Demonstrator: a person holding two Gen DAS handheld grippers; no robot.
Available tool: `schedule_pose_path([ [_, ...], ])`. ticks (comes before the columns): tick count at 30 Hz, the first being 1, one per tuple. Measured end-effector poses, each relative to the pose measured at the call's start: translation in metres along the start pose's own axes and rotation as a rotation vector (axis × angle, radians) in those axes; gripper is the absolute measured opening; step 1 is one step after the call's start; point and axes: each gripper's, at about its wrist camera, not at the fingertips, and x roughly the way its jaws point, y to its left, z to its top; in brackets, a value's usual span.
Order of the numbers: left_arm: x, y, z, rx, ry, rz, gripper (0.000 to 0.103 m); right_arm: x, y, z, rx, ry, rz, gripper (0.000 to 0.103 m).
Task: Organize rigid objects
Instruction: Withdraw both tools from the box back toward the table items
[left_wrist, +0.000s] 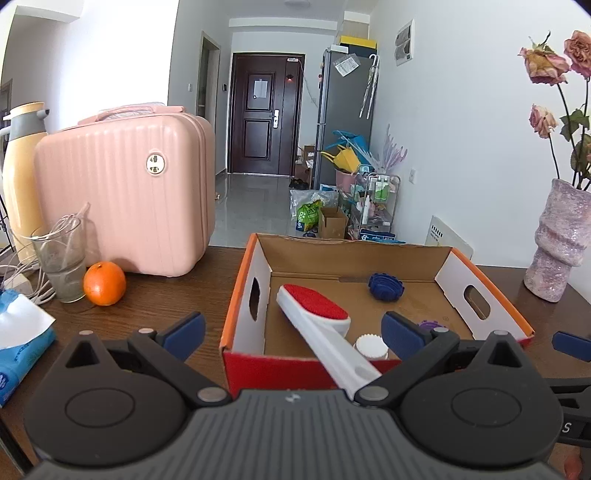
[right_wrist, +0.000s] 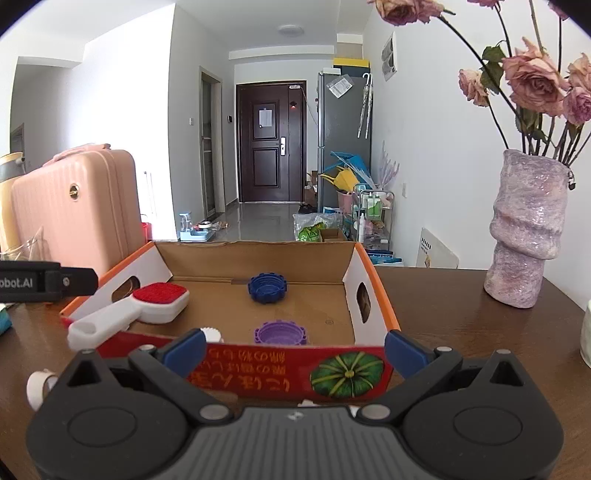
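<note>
An open cardboard box (left_wrist: 454, 254) with orange rim and red front stands on the brown table; it also shows in the right wrist view (right_wrist: 373, 280). In it lie a white lint brush with a red pad (left_wrist: 314, 306) (right_wrist: 159, 295), its handle resting over the front wall, a dark blue cap (left_wrist: 386, 286) (right_wrist: 267, 284), a purple cap (left_wrist: 430, 325) (right_wrist: 280, 334) and a white cap (left_wrist: 371, 345) (right_wrist: 212, 334). My left gripper (left_wrist: 293, 332) is open and empty, just in front of the box. My right gripper (right_wrist: 295, 349) is open and empty at the box's front wall.
A pink suitcase (left_wrist: 129, 192), a yellow thermos (left_wrist: 22, 177), a glass (left_wrist: 62, 258), an orange (left_wrist: 104, 283) and a blue tissue pack (left_wrist: 18, 332) stand left of the box. A pink vase of dried roses (right_wrist: 528, 229) stands to its right. A small white object (right_wrist: 37, 387) lies near the front left.
</note>
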Motion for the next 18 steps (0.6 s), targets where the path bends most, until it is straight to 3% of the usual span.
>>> schedule_pose_path([
  [18,-0.066,0.017,-0.053,0.016,0.036,0.006,0.103,-0.066,0.005,-0.05,-0.006,0.01,-0.001,0.103],
])
